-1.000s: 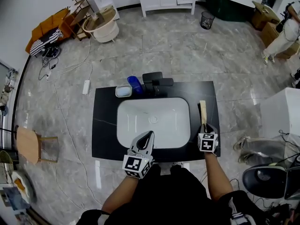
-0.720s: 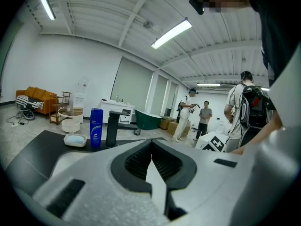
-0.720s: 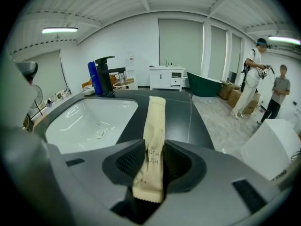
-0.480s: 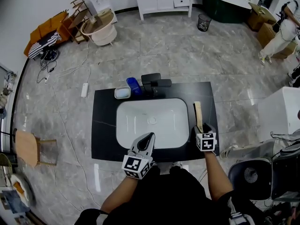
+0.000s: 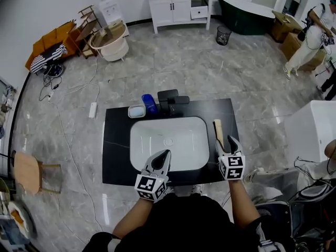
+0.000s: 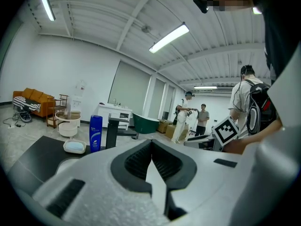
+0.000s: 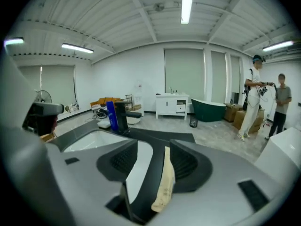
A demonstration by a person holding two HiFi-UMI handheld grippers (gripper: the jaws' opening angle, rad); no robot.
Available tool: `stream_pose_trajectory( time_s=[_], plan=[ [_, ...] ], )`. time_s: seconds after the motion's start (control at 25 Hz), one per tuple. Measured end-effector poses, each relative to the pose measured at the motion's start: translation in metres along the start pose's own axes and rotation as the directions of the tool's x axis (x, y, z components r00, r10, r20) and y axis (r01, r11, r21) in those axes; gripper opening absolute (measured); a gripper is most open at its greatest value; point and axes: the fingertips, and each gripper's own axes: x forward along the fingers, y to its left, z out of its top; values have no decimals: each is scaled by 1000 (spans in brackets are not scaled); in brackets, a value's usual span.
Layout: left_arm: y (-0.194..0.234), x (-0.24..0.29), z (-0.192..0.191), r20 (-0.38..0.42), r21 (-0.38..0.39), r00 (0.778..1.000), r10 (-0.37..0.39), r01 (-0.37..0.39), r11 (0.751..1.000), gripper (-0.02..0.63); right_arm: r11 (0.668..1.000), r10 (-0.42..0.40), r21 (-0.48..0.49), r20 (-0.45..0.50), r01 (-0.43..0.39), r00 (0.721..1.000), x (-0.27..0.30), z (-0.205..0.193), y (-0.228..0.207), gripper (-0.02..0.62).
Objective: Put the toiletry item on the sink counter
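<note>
- Head view, vs a second ago: the right gripper (image 5: pixel 229 142) was clamped on the near end of the flat tan elongated toiletry item (image 5: pixel 217 133). It has since let go and drawn back a little toward the person.
- Head view: the item lies flat on the black stone sink counter (image 5: pixel 116 140), on the strip right of the white rectangular basin (image 5: pixel 168 143), long axis pointing away from the person.
- Head view: the item's near end sits just ahead of and slightly left of the right gripper's tips.
- Head view: the left gripper (image 5: pixel 165 155) hangs over the basin's front edge, same spot as before.
- Head view: the blue bottle (image 5: pixel 149 104), pale soap dish (image 5: pixel 137 111) and black faucet (image 5: pixel 170 101) are along the back edge, unchanged.
- Left gripper view: jaws pressed together, nothing between them. Bottle, dish and faucet show ahead to the left.
- Right gripper view: jaws wide apart and closing slightly, released. The tan item shows in the gap between the pads, nearer the right-hand pad. It lies on the counter, not pinched. Can't tell if it brushes that pad.
</note>
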Motion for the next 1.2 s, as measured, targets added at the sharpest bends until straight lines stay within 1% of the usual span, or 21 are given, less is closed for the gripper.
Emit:
stream_pose_trajectory(
  time_s=[0.2,0.32,0.44,0.6,0.84,1.0,1.2],
  plan=[
    [5,-4,27,63,44,998,16,-19,999,12,1000,-4,-20,119,7,993,-28,50,11,190],
    [7,-6,39,88,69,996,18,-24,997,12,999,-7,-39,183,14,983,-44,74,17,141],
    [9,-9,45,102,70,995,19,-26,997,12,998,-7,-59,244,22,970,-56,92,23,85],
    [13,-14,49,112,73,993,28,-36,997,12,997,-12,-75,289,35,957,-66,105,29,8],
    [13,-20,58,144,73,989,30,-41,997,12,997,-24,-67,308,47,951,-77,112,33,5],
    [9,-19,57,143,75,989,20,-31,997,12,996,-30,-74,333,58,943,-84,116,34,3],
    [4,-19,55,134,79,991,6,-16,997,12,995,-25,-80,341,56,940,-90,116,37,3]
  ],
)
